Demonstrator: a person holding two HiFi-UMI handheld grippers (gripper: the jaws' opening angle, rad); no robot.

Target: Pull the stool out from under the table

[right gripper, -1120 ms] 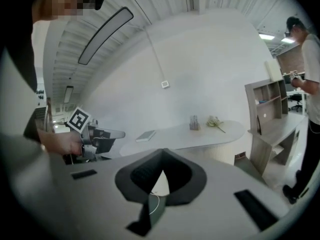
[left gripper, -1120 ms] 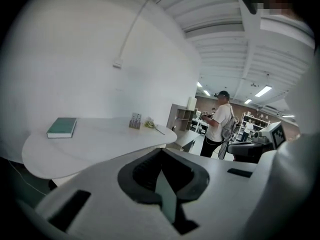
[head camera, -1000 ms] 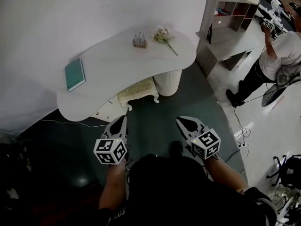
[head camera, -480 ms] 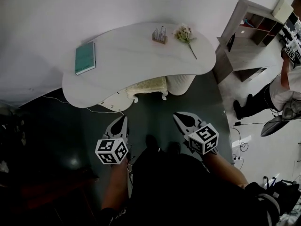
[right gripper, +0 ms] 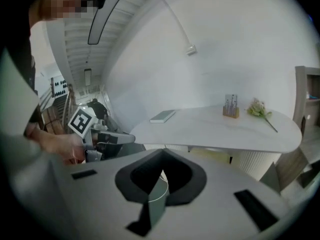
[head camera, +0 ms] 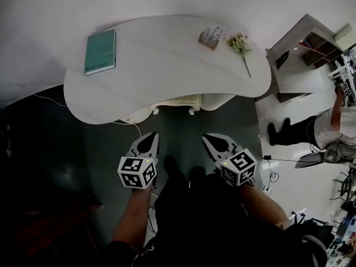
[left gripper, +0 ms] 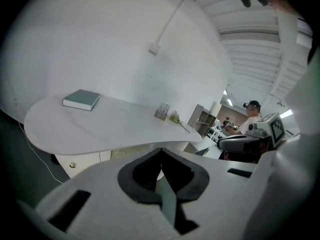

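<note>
A white wall and a dark green floor are seen from above, with a curved white table (head camera: 167, 71) set against the wall. The cream stool (head camera: 179, 100) is tucked under the table's near edge, with only its front rim and two legs shown. The left gripper (head camera: 149, 139) and right gripper (head camera: 210, 142) are held over the floor, apart from the stool, each with its jaws pressed together on nothing. A teal book (head camera: 100, 52), a flower sprig (head camera: 240, 43) and a small holder (head camera: 210, 38) are laid on the tabletop.
</note>
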